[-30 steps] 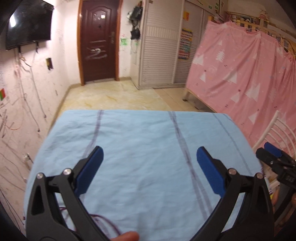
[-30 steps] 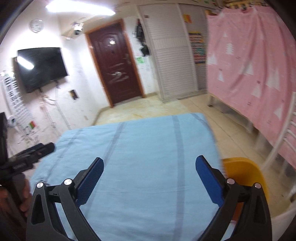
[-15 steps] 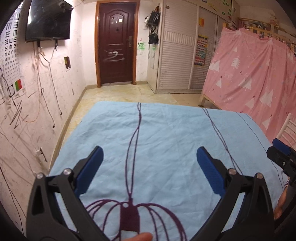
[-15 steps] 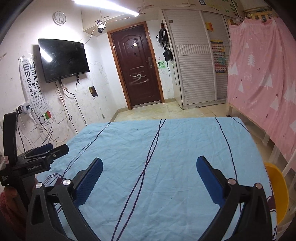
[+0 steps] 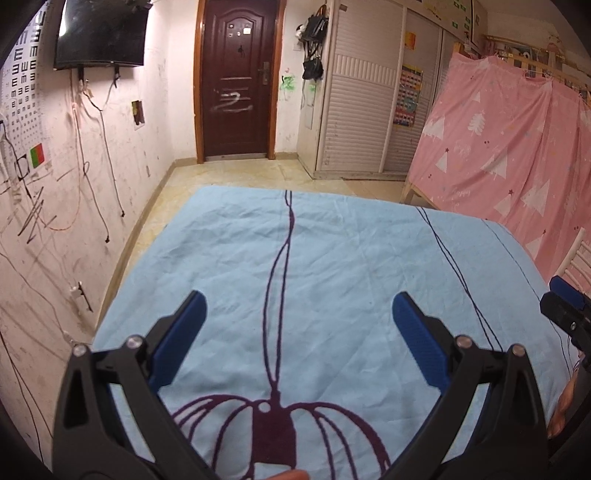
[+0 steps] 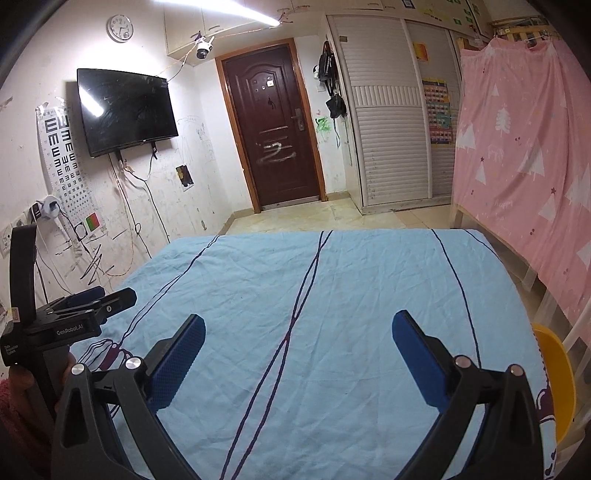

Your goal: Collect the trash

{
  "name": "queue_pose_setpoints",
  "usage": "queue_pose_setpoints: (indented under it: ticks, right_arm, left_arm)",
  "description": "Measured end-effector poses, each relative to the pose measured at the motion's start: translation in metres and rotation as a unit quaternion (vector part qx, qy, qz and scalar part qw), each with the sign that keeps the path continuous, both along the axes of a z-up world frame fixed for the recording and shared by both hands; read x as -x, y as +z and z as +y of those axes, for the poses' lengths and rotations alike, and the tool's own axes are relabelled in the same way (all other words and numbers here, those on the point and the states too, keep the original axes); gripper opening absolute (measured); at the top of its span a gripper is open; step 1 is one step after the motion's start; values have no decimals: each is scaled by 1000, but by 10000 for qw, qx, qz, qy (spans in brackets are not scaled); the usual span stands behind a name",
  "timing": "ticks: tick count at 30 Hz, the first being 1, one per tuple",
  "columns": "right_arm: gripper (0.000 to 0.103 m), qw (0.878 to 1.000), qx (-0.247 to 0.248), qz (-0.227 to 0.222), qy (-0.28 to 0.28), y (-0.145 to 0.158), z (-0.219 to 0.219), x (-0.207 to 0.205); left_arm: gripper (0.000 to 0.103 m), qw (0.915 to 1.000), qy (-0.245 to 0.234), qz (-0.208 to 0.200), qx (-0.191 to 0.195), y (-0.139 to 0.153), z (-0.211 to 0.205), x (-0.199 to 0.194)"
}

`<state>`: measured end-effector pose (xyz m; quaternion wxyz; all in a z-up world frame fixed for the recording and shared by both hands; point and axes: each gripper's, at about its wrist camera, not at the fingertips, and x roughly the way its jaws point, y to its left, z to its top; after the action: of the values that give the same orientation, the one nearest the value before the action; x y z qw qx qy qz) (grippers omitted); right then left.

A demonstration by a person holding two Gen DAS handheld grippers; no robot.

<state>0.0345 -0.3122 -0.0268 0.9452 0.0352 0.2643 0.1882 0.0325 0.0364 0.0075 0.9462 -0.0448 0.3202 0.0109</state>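
light blue cloth (image 5: 332,280) covers the whole work surface, cotton-looking, lightly creased, w/ thin dark purple lines running lengthwise and a purple lantern-like print (image 5: 273,432) at the near edge in the left wrist view. beyond its far edge, glossy beige floor tiles (image 5: 236,177) lead to a dark brown panelled door (image 6: 273,136) w/ white scribble on it. left wall is off-white, scuffed and scrawled on, w/ loose cables hanging; a flat black tv (image 6: 125,110) is mounted there, an eye chart (image 6: 62,155) beside it, a round clock (image 6: 120,28) higher up. white slatted wardrobe doors (image 6: 391,140) sit right of the door, black bags (image 6: 330,85) hung between them. pink sheet (image 5: 517,158) w/ white tree shapes hangs along the right side. yellow rounded plastic chair (image 6: 557,373) sits just beside the cloth's right edge. left gripper (image 5: 295,325) is spread wide, nothing between its blue ribbed pads, hovering over the cloth; right gripper (image 6: 295,343) likewise wide apart and holding nothing. each shows at the edge of the other's view, black plastic body w/ a hand around the handle. no trash can be seen in either view, so can't tell where it is.
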Motion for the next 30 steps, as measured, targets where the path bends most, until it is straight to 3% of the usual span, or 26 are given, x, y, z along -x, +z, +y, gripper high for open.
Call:
queue_pose_setpoints:
  ticks: [30]
  right_arm:
    - [94, 10000, 26, 30, 0, 0, -3, -2]
  left_arm:
    - [97, 10000, -5, 1, -8, 0, 0, 0]
